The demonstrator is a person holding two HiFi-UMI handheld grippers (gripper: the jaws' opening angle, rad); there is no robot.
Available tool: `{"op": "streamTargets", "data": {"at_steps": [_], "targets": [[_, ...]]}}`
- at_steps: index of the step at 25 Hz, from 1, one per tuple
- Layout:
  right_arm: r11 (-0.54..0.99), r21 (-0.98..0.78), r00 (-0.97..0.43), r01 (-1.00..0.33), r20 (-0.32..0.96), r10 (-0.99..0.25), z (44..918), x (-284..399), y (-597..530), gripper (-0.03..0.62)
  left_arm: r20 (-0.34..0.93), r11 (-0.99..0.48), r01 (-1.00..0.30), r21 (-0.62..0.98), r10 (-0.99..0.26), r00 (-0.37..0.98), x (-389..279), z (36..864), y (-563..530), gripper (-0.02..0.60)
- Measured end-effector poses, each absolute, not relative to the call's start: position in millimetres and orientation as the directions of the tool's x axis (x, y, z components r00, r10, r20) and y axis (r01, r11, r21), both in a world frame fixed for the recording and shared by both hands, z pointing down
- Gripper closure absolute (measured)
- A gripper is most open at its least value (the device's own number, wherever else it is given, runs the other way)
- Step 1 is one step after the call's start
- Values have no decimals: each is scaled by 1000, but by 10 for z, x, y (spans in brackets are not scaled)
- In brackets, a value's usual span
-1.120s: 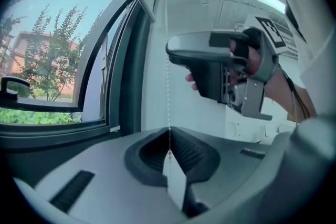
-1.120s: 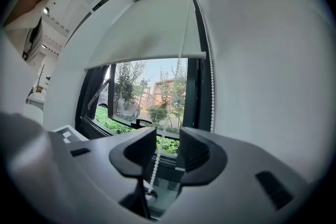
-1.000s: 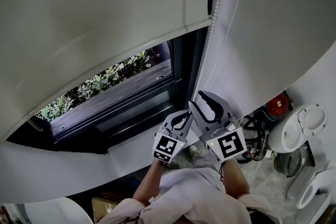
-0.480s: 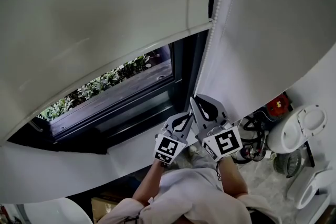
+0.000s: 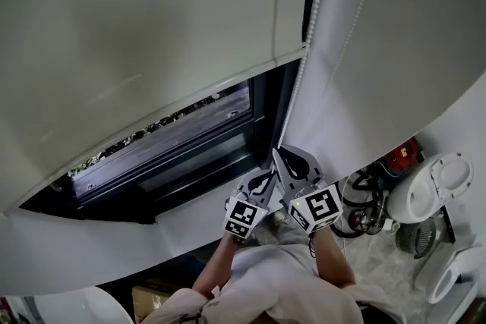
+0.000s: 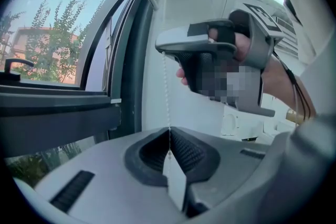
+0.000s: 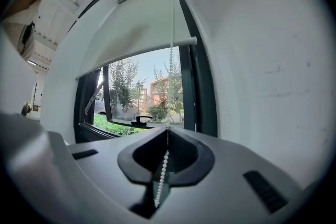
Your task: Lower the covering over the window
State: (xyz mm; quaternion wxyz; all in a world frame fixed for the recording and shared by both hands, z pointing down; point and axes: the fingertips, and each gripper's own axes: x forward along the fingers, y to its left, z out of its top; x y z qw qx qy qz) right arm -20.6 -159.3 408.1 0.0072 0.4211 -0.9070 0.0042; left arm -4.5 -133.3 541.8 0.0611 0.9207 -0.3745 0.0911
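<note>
A white roller blind [image 5: 152,26] hangs over the dark-framed window [image 5: 197,136]; its bottom bar [image 5: 190,96] leaves a low strip of glass uncovered. A white bead chain [image 5: 304,72] runs down along the frame's right side to both grippers. My left gripper [image 5: 266,177] is shut on the chain [image 6: 167,92], which passes between its jaws [image 6: 169,139]. Just above it, my right gripper [image 5: 282,157] is also shut on the chain [image 7: 171,34], with beads pinched in its jaws [image 7: 167,136]. In the left gripper view the right gripper [image 6: 210,52] sits higher on the same chain.
A white wall [image 5: 395,49] stands right of the window, and a white sill [image 5: 190,218] lies below it. White bathroom fixtures [image 5: 437,182], a red object [image 5: 401,152] and cables [image 5: 357,212] lie on the floor at the right. The window handle [image 7: 140,119] sticks out inside.
The blind's bottom bar has come lower and now hides most of the plants outside. Both grippers have sunk a little along the chain. The right gripper's jaws have closed.
</note>
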Motion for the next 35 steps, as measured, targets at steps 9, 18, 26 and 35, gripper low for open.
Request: {"op": "streamTargets", "data": {"at_steps": [9,18,26,35], "targets": [[639,-26,-639,-769,69,-766,4381,-219,-1617,597,257,-711,-700,65,-666,701,-33,5698,-1329,563],[641,-56,-642,-766,131,-756,4679,-246,-1619,597,306,-707,-701,92,-650,696,-29,5999,-1316,563],[639,-78,-640,-766,189,-744,4969,-270,-1601,597,352,-705,-701,111,-632,691,-41,6283,-1281,563],[639,-111,-640,-761,284,-714,5411,-298,-1571,597,414,-699,-701,144,-601,684,-58,6712,-1212,563]]}}
